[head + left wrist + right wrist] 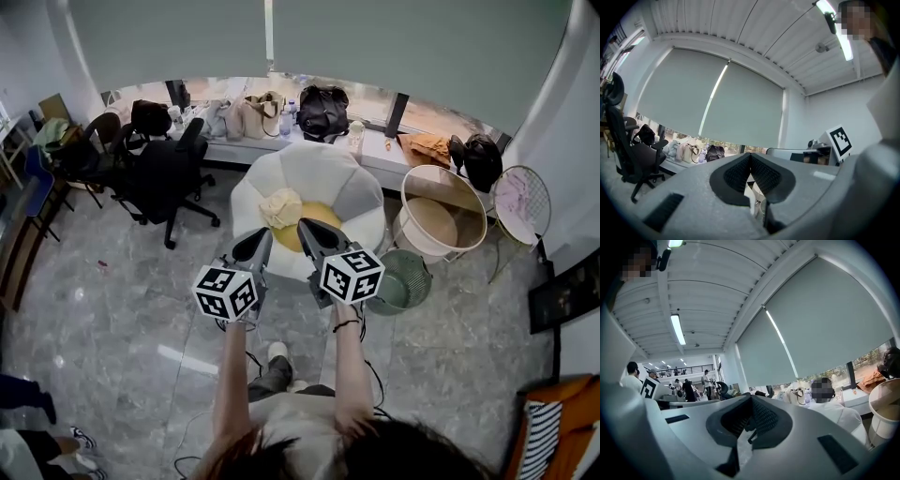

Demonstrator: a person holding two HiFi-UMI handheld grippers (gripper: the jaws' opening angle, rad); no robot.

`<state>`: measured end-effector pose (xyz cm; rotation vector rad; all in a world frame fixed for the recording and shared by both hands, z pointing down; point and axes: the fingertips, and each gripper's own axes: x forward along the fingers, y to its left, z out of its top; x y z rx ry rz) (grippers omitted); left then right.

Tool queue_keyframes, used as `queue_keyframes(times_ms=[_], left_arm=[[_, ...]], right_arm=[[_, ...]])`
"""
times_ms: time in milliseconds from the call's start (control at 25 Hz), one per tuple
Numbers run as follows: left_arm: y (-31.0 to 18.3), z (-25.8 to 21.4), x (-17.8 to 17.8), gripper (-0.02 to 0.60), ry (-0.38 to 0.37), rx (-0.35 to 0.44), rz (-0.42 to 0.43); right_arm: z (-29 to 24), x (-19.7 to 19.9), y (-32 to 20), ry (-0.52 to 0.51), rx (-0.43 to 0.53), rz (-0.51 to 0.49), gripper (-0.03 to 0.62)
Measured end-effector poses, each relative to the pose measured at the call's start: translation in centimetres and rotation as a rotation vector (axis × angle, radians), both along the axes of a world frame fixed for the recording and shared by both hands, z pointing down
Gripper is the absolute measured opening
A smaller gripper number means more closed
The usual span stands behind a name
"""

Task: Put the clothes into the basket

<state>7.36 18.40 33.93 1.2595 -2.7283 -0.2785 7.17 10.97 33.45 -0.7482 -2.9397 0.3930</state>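
Note:
A cream cloth (279, 206) lies crumpled on a white lobed armchair (352, 187) that has a yellow seat cushion (323, 214). A green mesh basket (405, 281) stands on the floor to the right of the chair. In the head view my left gripper (259, 240) and right gripper (304, 228) are held side by side, pointing level at the chair's front, short of the cloth. Both are shut with nothing between their pads. The left gripper view shows its pads (761, 176) meeting, and the right gripper view shows its pads (764, 418) meeting too.
A large round white tub (442, 223) stands right of the chair, seen also as the tub (887, 408). A wire chair (521, 202) holds a pink cloth. Bags (323, 111) line the window sill. A black office chair (164, 178) stands at left. Marble floor lies around my feet.

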Motion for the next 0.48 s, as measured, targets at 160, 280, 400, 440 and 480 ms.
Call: queue_keyframes(times_ms=[160,280,400,440,480], left_arm=[[-1.0,0.4,-3.4,0.011,0.011,-0.009,0.031],[-1.6,0.8,-5.5,0.011,0.021,-0.003,0.046],[-1.8,1.4,-7.5,0.011,0.034,-0.001,0.054],[-1.9,1.5,-8.2,0.011,0.038,0.0,0.056],[-1.9,1.6,-8.8,0.011,0.042,0.001,0.059]], right_arm=[[0.6,-3.1,-0.8,0.016,0.001,0.02,0.008],[1.2,-5.0,-1.2,0.03,0.011,0.032,0.008],[1.8,-6.9,-1.2,0.048,0.038,0.04,0.008],[2.0,-7.5,-1.2,0.056,0.049,0.045,0.009],[2.2,-8.1,-1.2,0.063,0.057,0.05,0.008]])
